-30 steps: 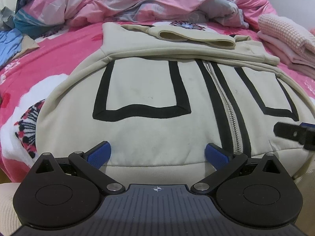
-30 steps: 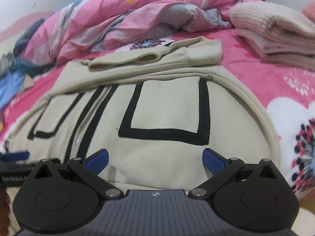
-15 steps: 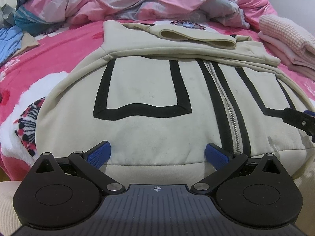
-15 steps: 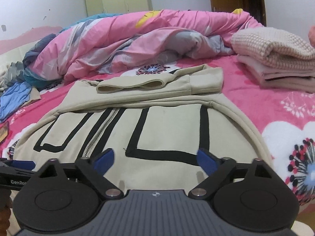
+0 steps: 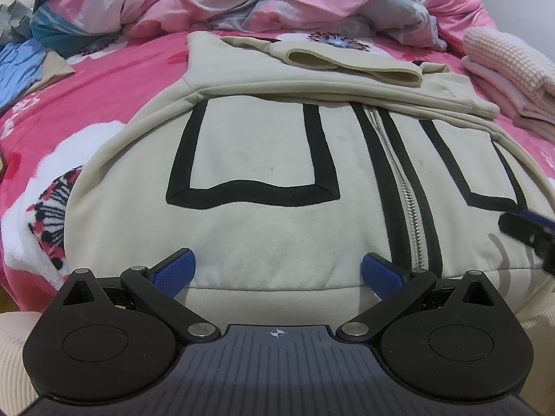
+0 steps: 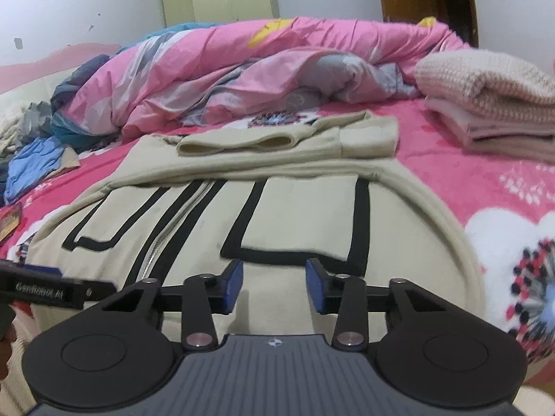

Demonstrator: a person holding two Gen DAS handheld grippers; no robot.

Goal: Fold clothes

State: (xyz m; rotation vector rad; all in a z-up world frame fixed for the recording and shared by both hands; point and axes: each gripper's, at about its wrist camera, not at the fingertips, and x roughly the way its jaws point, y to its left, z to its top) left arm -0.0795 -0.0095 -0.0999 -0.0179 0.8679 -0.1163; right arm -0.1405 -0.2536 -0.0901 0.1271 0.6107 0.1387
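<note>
A cream zip-up jacket (image 5: pixel 263 232) lies spread flat across the bed (image 5: pixel 114 79), its hem toward the near edge and its sleeves folded across the far end, one cuff (image 5: pixel 350 64) resting on top. Black bands outline a pocket on each side of the silver zipper (image 5: pixel 406 187), which runs up the middle. The left tongs (image 5: pixel 277 270) hover over the hem with the blue pads spread wide apart, one on each side of a broad stretch of cloth, gripping nothing. The right tongs (image 6: pixel 274 286) sit over the hem on the other side of the zipper, just below the black pocket band; their jaws are closing, already much narrower than the left pair's, with cream fabric showing in the gap between the pads, though I cannot tell whether the pads have pinched any of it. From the left wrist view, a tip of the right tongs shows at the far right edge, low over the jacket. A rumpled pink duvet (image 6: pixel 263 66) is heaped along the far side of the bed, a stack of folded pink knitwear (image 6: pixel 485 104) sits near the jacket's shoulder on the right, and loose blue and grey clothes (image 6: pixel 34 159) lie off to the left.
</note>
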